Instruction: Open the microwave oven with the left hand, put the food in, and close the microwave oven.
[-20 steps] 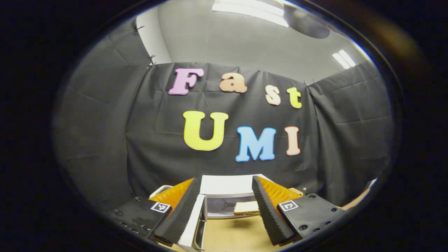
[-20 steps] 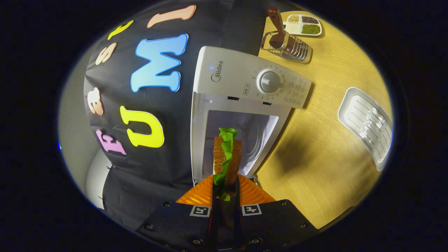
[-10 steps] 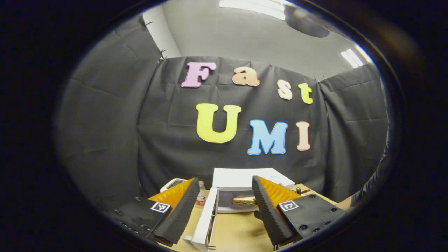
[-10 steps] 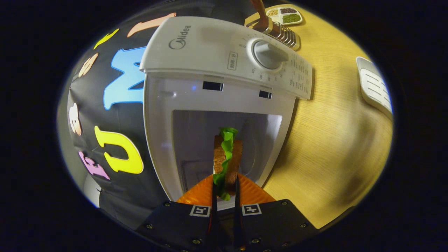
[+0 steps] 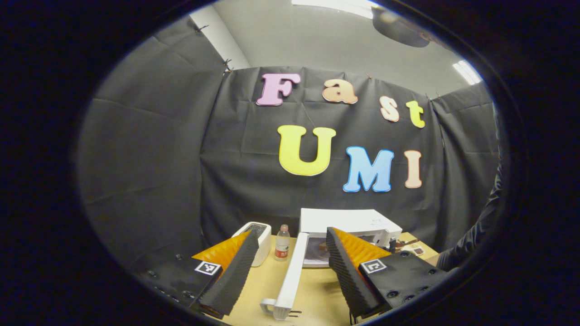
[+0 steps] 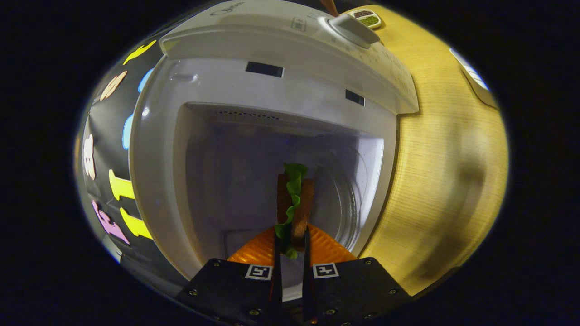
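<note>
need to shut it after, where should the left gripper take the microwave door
Take the door at its free near end, where the handle juts out. It stands swung wide open, edge-on ahead of the open left gripper, so come at its outer face and push it shut.

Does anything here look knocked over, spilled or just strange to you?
Nothing is spilled or damaged. The one thing that may look odd is the sandwich: the right gripper pinches it on edge, with lettuce hanging out, at the open microwave oven. The door stands swung wide, and the left gripper is open beside it.
</note>
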Demonstrator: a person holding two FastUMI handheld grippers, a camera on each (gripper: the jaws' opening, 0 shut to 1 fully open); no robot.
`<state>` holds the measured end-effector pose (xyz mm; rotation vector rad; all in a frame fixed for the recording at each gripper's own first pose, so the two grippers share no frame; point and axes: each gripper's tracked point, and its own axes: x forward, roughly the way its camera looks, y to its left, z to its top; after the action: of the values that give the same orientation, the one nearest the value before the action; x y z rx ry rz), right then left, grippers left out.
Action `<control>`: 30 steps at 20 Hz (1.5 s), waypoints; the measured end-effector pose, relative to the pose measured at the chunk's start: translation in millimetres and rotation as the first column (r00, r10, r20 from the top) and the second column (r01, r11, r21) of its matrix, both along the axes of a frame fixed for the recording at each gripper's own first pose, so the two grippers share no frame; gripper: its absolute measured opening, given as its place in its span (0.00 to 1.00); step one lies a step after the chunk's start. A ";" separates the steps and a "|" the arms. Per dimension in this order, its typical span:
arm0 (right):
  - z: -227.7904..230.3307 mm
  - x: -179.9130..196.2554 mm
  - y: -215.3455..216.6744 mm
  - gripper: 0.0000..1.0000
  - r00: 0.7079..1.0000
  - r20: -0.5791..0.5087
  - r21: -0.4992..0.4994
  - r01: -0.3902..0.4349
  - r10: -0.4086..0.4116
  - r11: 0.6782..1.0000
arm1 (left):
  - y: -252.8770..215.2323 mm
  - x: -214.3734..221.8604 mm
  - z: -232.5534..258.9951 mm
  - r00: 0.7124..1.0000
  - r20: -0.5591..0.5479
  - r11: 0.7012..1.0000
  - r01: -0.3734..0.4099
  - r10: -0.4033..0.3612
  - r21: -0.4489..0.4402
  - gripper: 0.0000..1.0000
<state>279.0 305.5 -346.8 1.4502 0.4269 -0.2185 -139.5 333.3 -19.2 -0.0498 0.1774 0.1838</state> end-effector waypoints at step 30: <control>114.3 -192.2 -129.3 0.97 0.877 -0.115 -0.911 -0.280 0.466 0.303 | -110.7 42.3 -30.1 0.975 0.036 0.975 0.220 -0.219 -0.039 0.97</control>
<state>86.8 176.2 -232.6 0.1988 0.3873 0.0804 -97.2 222.6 -49.3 -0.0753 0.1540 -0.0415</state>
